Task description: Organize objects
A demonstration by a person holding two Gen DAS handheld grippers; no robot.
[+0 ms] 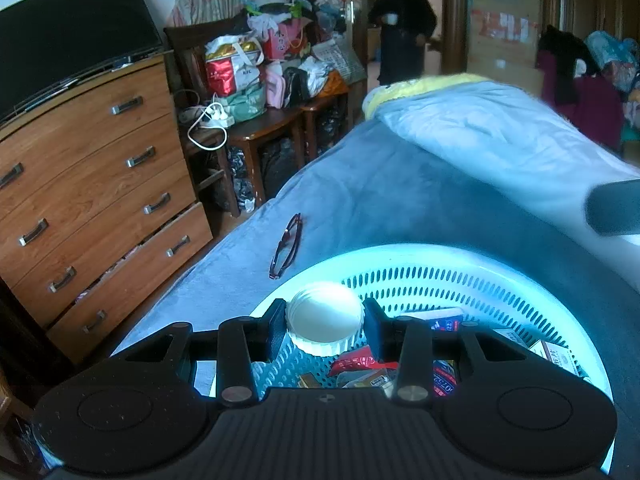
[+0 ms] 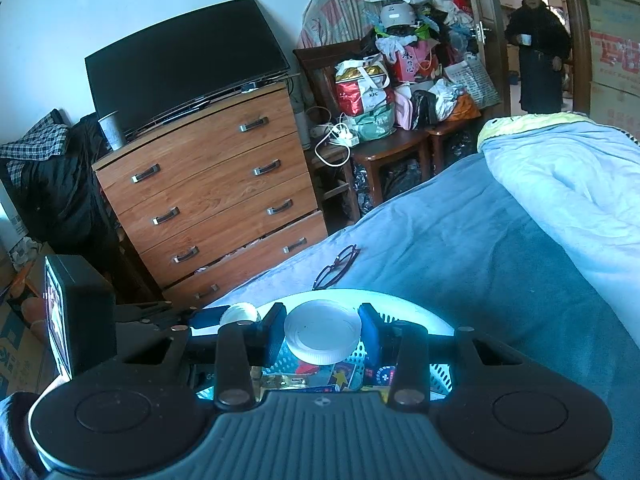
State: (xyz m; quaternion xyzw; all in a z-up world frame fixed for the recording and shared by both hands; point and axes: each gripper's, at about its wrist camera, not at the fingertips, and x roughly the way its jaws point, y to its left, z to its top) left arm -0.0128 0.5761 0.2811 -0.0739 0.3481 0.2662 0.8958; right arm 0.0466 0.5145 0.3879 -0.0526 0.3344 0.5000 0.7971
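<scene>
Two white ribbed jar lids held over the perforated basket on the bed.

The left tongs (image 1: 325, 326) grip one white lid (image 1: 325, 322) across its rim above the pale basket (image 1: 500, 276), which already holds small packets and boxes; the right tongs (image 2: 322, 334) clamp a second white lid (image 2: 322, 334) over the same basket (image 2: 424, 318). Red-framed glasses (image 1: 286, 246) lie on the blue bedspread (image 1: 400, 184) just beyond the basket, toward the bed's edge by the drawers. The drop-off step looks in hand: next, lower each lid inside the rim and release, then likely fetch the glasses.
</scene>
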